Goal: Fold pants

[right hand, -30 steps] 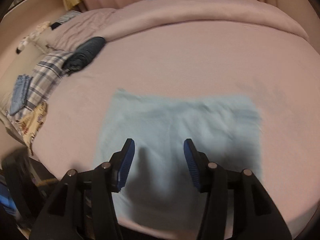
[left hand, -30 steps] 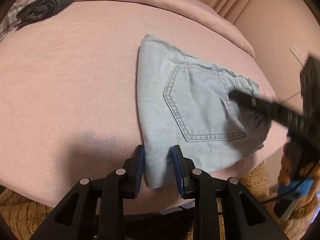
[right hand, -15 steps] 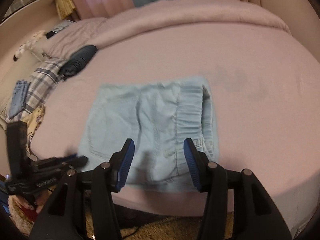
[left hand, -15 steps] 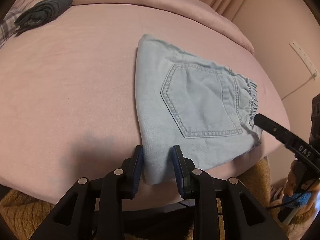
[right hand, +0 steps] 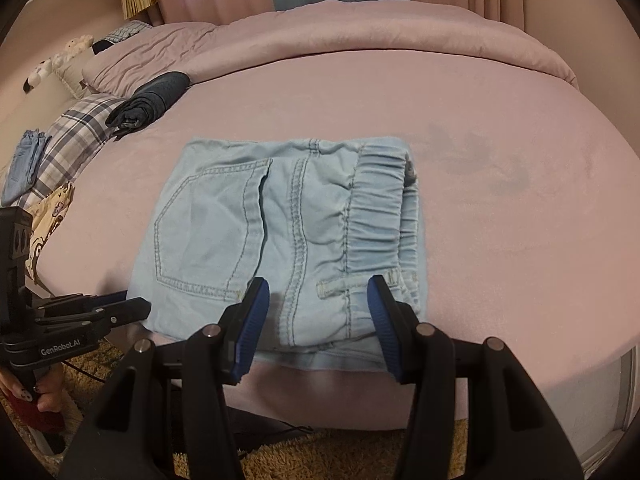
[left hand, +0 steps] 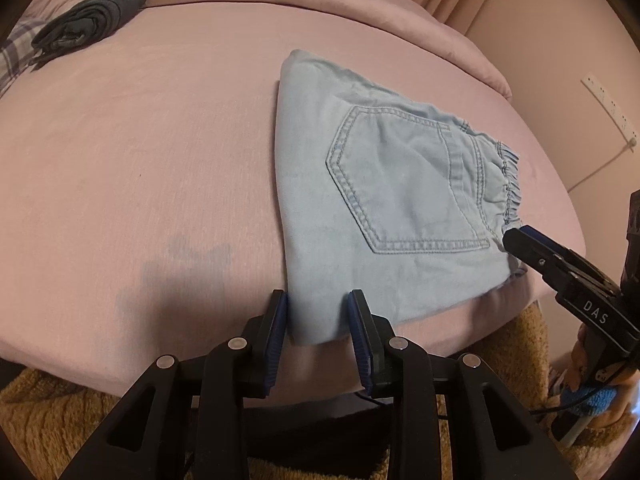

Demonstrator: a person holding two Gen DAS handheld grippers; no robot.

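The light blue denim pants point(left hand: 384, 216) lie folded into a small rectangle near the front edge of the pink bed, back pocket and elastic waistband up; they also show in the right wrist view point(right hand: 288, 232). My left gripper point(left hand: 318, 336) is open, its jaws on either side of the fold's near left corner. My right gripper point(right hand: 314, 324) is open and empty at the near waistband edge. The right gripper shows in the left wrist view point(left hand: 560, 272) at the pants' right corner. The left gripper shows in the right wrist view point(right hand: 100, 312) at the left corner.
A rolled dark garment point(right hand: 150, 104) lies at the far left of the pink bed point(right hand: 500, 140), by a plaid pillow point(right hand: 68, 140). A folded duvet point(right hand: 360, 36) runs along the back. Brown shaggy rug point(left hand: 48, 412) lies below the bed's front edge. A wall stands on the right.
My right gripper has pulled back off the pants to their near edge, and the fold now lies flat. My left gripper has stayed at the near left corner.
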